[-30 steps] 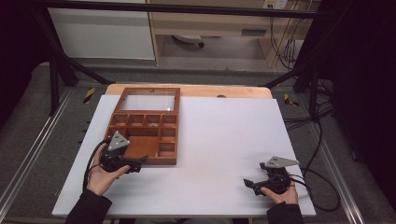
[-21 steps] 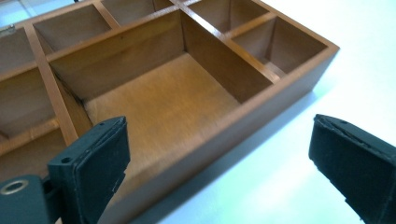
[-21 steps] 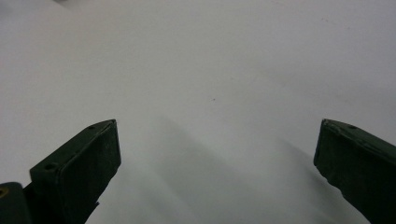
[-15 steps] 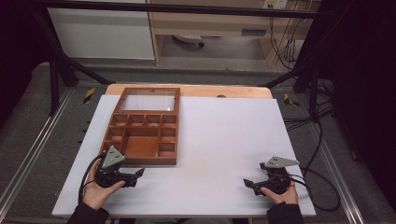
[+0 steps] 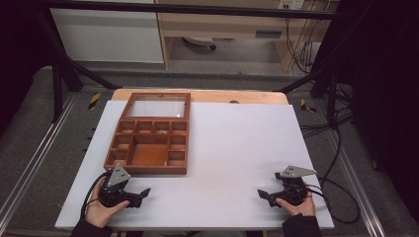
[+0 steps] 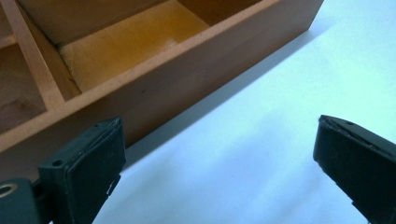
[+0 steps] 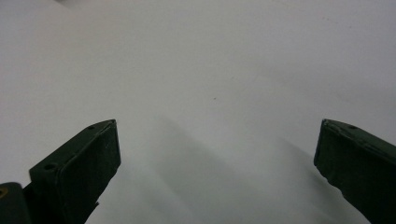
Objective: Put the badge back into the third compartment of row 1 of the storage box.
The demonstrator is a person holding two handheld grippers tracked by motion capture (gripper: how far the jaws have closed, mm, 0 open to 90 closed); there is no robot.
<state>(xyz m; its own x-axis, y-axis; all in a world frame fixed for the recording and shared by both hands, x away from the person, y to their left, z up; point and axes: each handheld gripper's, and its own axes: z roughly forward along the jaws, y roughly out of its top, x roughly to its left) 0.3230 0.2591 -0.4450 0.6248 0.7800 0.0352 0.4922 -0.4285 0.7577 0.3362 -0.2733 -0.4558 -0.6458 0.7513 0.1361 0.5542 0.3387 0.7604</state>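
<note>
I have both grippers low on the white sheet-covered counter (image 5: 237,148), near my edge. The open brown wooden compartment box with a glass-paned lid (image 5: 150,140) sits on the left half of the counter, lid folded back flat toward the far side, compartments look empty. My left gripper (image 5: 141,193) sits just in front of the box's near wall, fingers (image 6: 86,163) spread wide, holding nothing; in the left gripper view the wall and a yellowish-lined compartment (image 6: 135,39) are right ahead, left finger close to the wood, not clearly touching. My right gripper (image 5: 263,194) is well apart from the box, on the right side of the counter, fingers (image 7: 79,168) wide open, empty, bare white surface ahead.

Handling guess: the box is stiff wood, probably moderately heavy, will slide on the smooth sheet. The glass pane is the fragile part, so I avoid the lid centre. Best hold is probably the lid's wooden frame edge or a side wall; dividers look thin. The hinge could let the lid drop hard.
</note>
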